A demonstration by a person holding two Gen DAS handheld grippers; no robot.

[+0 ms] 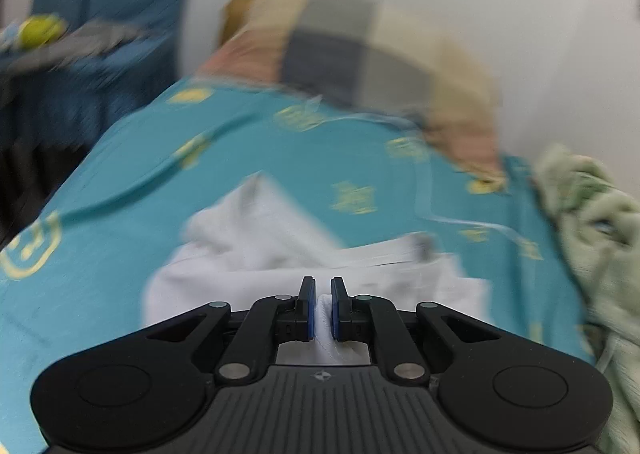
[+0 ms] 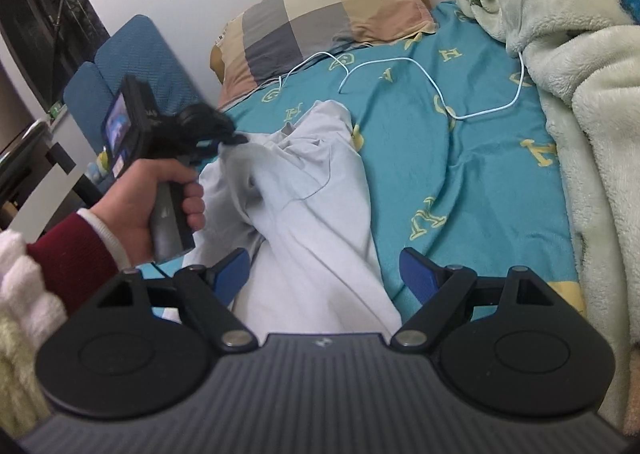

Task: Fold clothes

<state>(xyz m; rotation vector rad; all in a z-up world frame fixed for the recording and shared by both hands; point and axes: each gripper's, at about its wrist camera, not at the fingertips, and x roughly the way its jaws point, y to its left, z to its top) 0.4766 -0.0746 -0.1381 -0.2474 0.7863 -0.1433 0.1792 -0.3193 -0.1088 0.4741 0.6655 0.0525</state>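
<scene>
one garment point(image 2: 316, 190) mid-lift on bed point(image 2: 460, 174): left gripper point(image 1: 322, 308) pinching its edge, right gripper point(image 2: 326, 268) spread and idle; next, judged, right needs a second hold.

A pale grey-white garment point(image 2: 316, 214) lies mid-frame on a teal bedsheet point(image 2: 460, 158) printed with pale yellow letters and emblems, crossed by a white cable point(image 2: 432, 76). At the top centre sits a pillow point(image 2: 320, 14) in a check of beige, cream, grey and dusty pink, and at the right edge a pale green fleece blanket point(image 2: 580, 54) carries orange and blue motifs. At the upper left stands a blue chair point(image 2: 132, 54); both grippers are black with blue pads point(image 1: 308, 310), and the left hand point(image 2: 156, 194) shows a dark red sleeve with a white cuff.
</scene>
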